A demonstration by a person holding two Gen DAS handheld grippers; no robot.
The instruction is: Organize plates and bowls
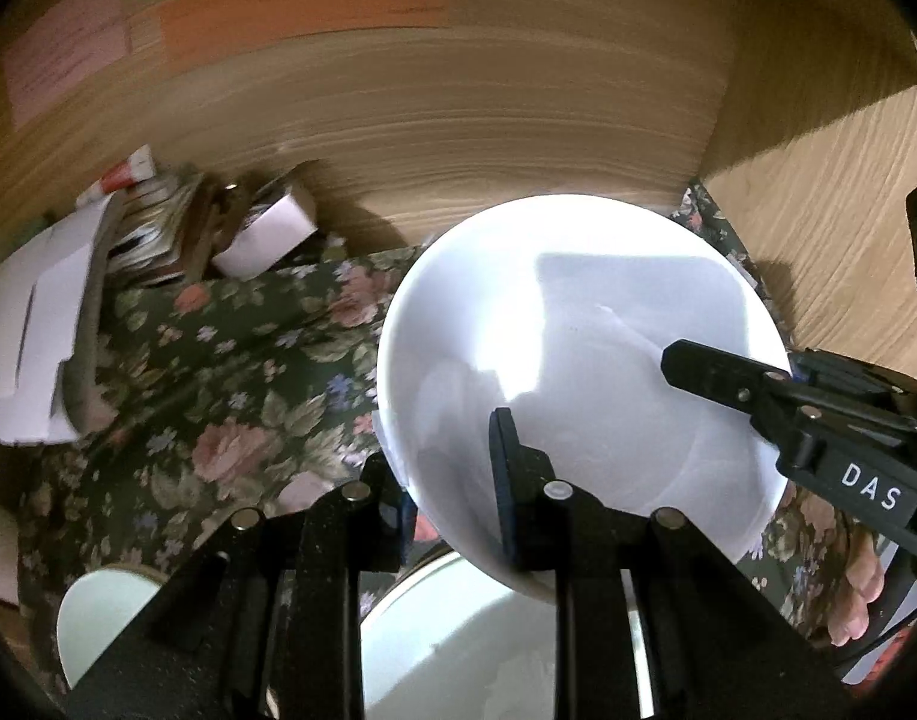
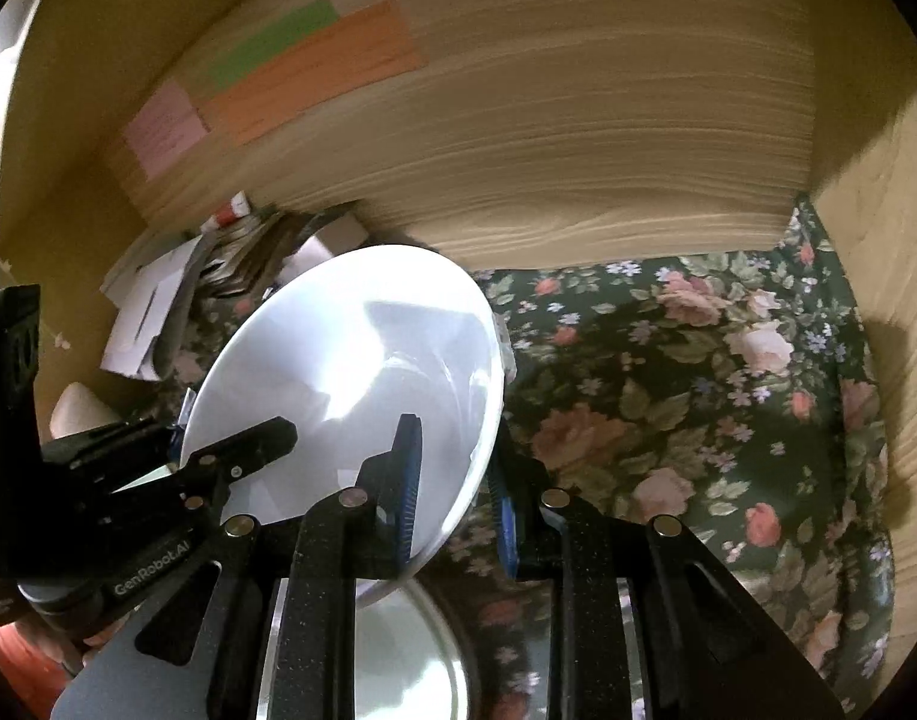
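**Both tongs gripping one white plate**

The white plate (image 1: 578, 372) is being held tilted above the floral cloth (image 1: 218, 372), filling the centre-right of the left wrist frame. The left tongs (image 1: 458, 480) are pinching its lower rim, one finger over the face and one behind. The right tongs (image 2: 452, 492) are clamping the plate's edge at lower centre of their own frame. A second plate (image 1: 458, 648) is lying below at bottom centre, and papers (image 1: 32, 330) are sitting at the left against the wooden wall (image 1: 458, 120).
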